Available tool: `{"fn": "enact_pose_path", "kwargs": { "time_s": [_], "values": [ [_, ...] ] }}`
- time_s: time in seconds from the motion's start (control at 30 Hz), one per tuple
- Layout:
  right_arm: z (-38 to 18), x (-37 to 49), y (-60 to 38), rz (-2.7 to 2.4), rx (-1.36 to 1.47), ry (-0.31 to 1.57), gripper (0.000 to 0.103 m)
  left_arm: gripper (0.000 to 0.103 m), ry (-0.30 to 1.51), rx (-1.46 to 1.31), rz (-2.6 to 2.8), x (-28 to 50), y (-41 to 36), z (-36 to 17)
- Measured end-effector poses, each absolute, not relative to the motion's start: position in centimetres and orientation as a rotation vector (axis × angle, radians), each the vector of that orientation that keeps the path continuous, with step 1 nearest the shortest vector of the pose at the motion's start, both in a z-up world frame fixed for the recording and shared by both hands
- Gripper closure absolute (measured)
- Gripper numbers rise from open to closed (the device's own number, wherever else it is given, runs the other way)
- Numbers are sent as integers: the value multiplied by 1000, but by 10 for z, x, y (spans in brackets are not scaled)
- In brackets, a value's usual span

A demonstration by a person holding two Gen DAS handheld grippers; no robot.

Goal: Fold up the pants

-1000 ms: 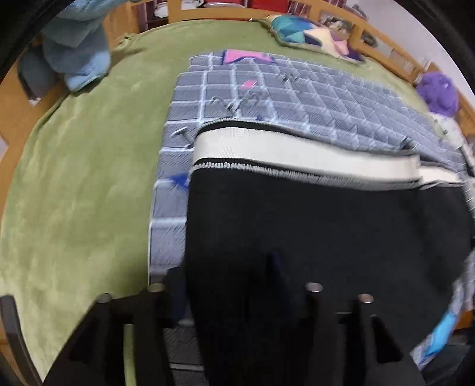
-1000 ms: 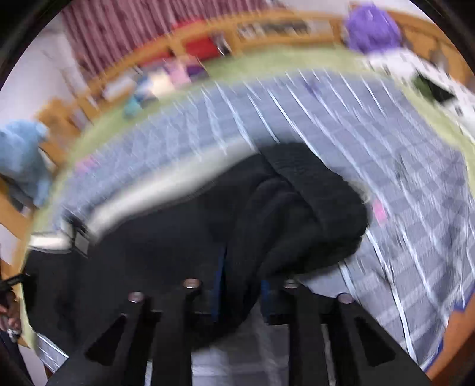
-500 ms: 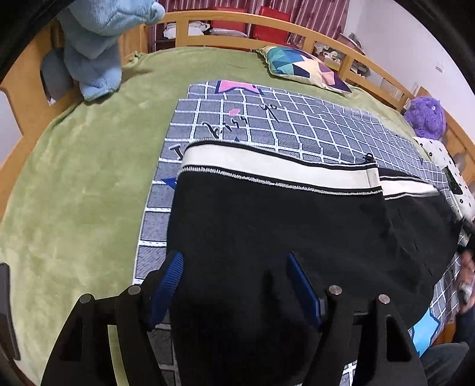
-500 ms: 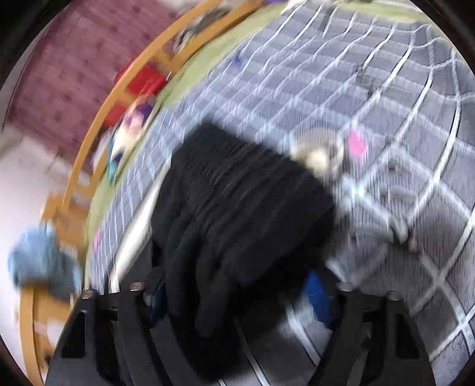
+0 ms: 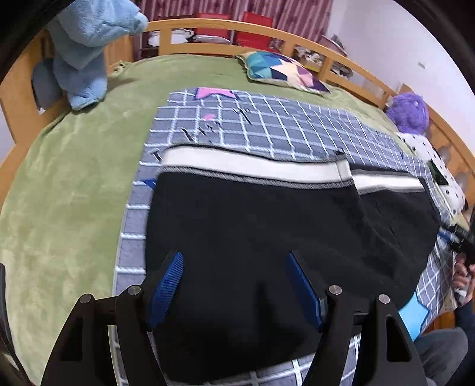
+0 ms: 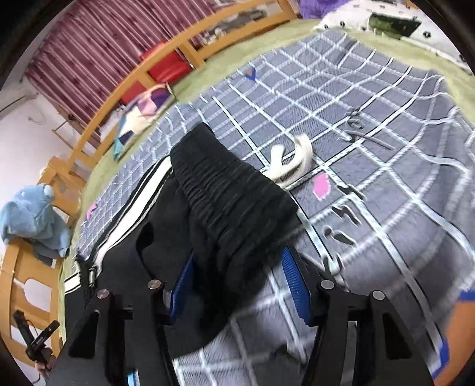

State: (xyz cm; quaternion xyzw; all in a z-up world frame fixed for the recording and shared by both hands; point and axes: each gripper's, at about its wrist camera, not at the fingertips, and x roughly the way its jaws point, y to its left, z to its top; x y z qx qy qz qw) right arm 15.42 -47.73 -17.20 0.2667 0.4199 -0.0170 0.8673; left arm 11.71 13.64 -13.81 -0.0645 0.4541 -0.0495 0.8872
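Black pants (image 5: 267,231) with a white side stripe (image 5: 252,166) lie folded on a grey checked blanket (image 5: 267,124). My left gripper (image 5: 234,285) is open just above the near edge of the pants and holds nothing. In the right wrist view the ribbed black waistband (image 6: 231,202) lies bunched on the blanket (image 6: 371,118), with a white drawstring (image 6: 294,160) beyond it. My right gripper (image 6: 237,285) is open, its blue pads on either side of the waistband's near end.
A green bedspread (image 5: 65,184) lies under the blanket inside a wooden bed rail (image 5: 207,26). A blue plush toy (image 5: 86,50), a patterned pillow (image 5: 282,68) and a purple plush (image 5: 409,110) sit along the edges. The other hand-held gripper (image 5: 463,240) shows at far right.
Both grippers have opened and let go of the pants. The left gripper has drawn back slightly; the waistband now lies bunched on the blanket in front of the right gripper.
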Motion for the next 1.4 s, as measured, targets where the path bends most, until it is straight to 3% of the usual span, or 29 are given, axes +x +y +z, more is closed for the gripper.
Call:
{"fn": "enact_pose_path", "kwargs": {
  "time_s": [0.17, 0.33, 0.67, 0.73, 0.8, 0.87, 0.97, 1.03, 1.13, 1.2, 1.37, 1.4],
  "values": [
    [-124, 146, -426, -33, 366, 855, 45, 28, 1099, -49, -91, 108, 106, -186],
    [-98, 157, -320, 145, 232, 912, 45, 28, 1045, -180, -157, 88, 123, -162],
    [-154, 190, -136, 466, 90, 1198, 46, 28, 993, -328, -91, 40, 196, -149],
    [-182, 196, -114, 500, 79, 1330, 61, 28, 989, -362, -78, 33, 213, -152],
    [-191, 189, -105, 457, 1, 1338, 80, 28, 985, -385, -71, 31, 219, -152],
    [-177, 177, -102, 470, -56, 1262, 87, 28, 976, -407, -71, 26, 229, -152],
    [-133, 166, -140, 530, 147, 1131, 90, 28, 961, -413, -80, 24, 231, -150],
    [-120, 158, -155, 511, 163, 1086, 90, 28, 951, -413, -87, 25, 231, -149],
    [-157, 156, -139, 496, 28, 1261, 89, 28, 947, -424, -108, 33, 227, -150],
    [-181, 162, -130, 496, 15, 1383, 80, 28, 948, -421, -121, 41, 219, -149],
    [-160, 165, -117, 566, -113, 1324, 73, 27, 930, -343, -110, 64, 200, -141],
    [-152, 165, -117, 576, -117, 1289, 66, 27, 936, -338, -108, 68, 198, -144]
  ]
}}
